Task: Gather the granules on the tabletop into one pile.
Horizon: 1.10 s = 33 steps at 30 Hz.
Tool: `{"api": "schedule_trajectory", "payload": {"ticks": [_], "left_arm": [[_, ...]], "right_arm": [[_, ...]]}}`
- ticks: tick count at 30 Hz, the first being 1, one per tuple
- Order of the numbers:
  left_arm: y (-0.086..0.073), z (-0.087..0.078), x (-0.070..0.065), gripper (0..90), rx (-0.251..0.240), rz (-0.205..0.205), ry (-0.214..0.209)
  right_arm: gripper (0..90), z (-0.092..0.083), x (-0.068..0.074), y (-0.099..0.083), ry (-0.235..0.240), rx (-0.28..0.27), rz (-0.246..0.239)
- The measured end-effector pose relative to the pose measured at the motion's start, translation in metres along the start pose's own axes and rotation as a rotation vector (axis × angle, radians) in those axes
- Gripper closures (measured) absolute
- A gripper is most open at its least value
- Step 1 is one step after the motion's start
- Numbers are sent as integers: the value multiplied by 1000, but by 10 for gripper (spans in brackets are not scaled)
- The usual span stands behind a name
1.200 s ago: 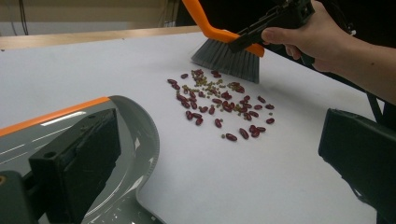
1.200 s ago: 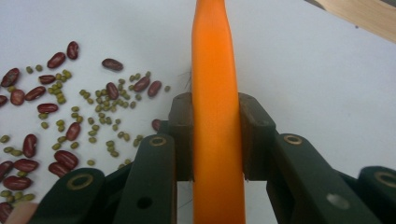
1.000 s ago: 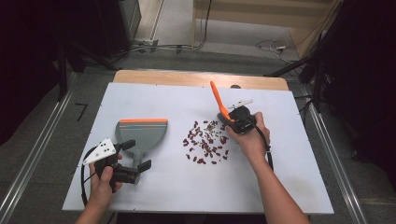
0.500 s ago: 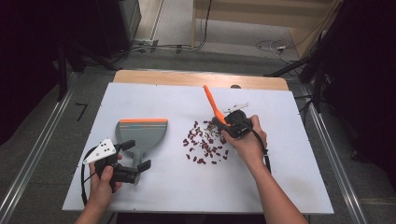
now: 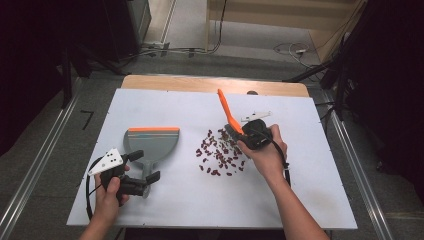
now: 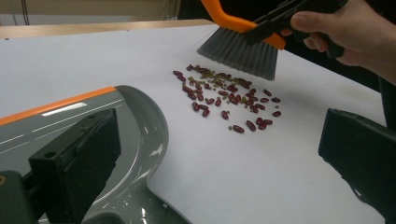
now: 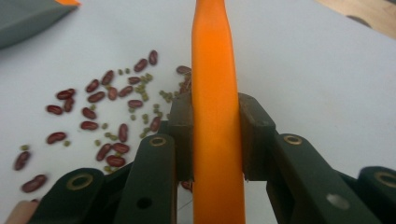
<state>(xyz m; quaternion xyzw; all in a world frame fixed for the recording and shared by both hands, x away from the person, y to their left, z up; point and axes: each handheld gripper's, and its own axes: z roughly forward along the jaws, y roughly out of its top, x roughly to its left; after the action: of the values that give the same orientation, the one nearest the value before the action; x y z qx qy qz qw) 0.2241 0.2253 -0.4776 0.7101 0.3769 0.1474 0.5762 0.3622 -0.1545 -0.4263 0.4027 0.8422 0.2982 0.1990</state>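
Observation:
A grey dustpan with an orange front lip lies on the white table at the left. My left gripper stands open around its handle, jaws wide apart; in the left gripper view the dustpan sits by the left jaw. Red beans and small green beans are scattered mid-table. My right gripper is shut on the orange handle of a brush, whose grey bristles hover at the far edge of the beans. The handle runs straight up between the right gripper jaws.
A small white object lies on the table just behind the right hand. A wooden strip runs along the table's far edge. Metal rails flank both sides, and cables lie on the floor beyond.
The right gripper has carried the brush slightly left and nearer, to the beans' edge. The left gripper and dustpan have not moved.

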Motion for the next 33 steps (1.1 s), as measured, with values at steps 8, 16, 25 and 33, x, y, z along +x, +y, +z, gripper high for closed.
{"api": "schedule_trajectory", "payload": {"ticks": [8, 16, 25, 33], "left_arm": [[1, -2, 1, 0, -8, 0, 11], [1, -5, 3, 0, -15, -6, 23], [1, -7, 4, 0, -20, -7, 30], [0, -6, 2, 0, -18, -4, 27]], "right_arm": [[690, -20, 44, 0, 147, -45, -55], [691, -18, 77, -1, 260, -36, -72], [690, -6, 103, -5, 373, -20, -73], [689, 15, 98, -9, 342, 26, -54]]}}
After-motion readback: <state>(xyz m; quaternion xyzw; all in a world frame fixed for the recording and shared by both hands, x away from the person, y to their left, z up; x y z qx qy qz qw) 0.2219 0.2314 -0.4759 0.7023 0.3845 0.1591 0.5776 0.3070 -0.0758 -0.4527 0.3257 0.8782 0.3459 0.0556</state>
